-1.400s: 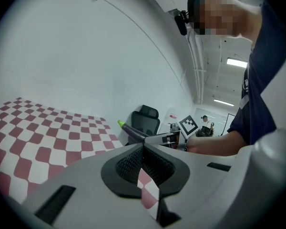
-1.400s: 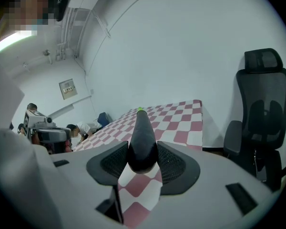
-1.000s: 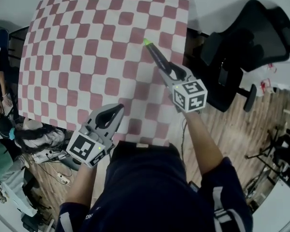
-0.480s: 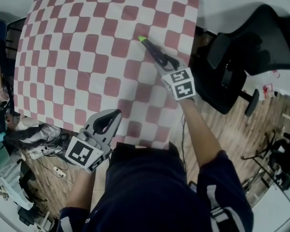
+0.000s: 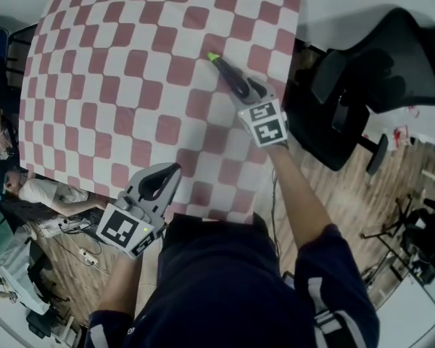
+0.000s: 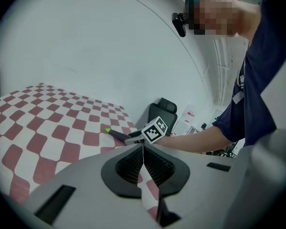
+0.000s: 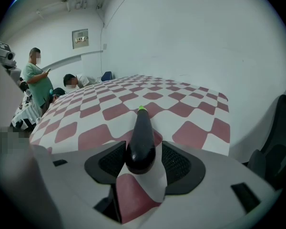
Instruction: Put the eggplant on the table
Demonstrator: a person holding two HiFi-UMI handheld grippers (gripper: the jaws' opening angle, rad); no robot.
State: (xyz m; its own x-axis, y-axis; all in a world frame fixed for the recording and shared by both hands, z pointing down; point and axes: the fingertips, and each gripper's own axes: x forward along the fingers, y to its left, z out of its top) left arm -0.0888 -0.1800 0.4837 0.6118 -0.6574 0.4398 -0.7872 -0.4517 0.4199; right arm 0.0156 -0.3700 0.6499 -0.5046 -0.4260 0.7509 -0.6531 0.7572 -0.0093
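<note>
1. Eggplant (image 7: 142,137) is dark purple and has a small green tip. It lies on the table (image 5: 130,85), on the red and white checked cloth, near the table's right edge.
2. Its green tip points away from the person. Its fat round end sits between the two jaws of the right claw (image 5: 245,89).
3. The right claw is opening wide. In the right gripper view there is a gap between the eggplant and the right pad, so the pads are not squeezing it. The left pad is right up against it.
4. The left claw (image 6: 143,149) has its jaws closed tight together, with nothing between them. It hangs over the near edge of the table, well apart from the eggplant.
5. A black chair (image 5: 377,56) stands on the wood floor, to the right of the table.
6. Some people (image 5: 29,194) are on the floor side, off the table's left edge.
</note>
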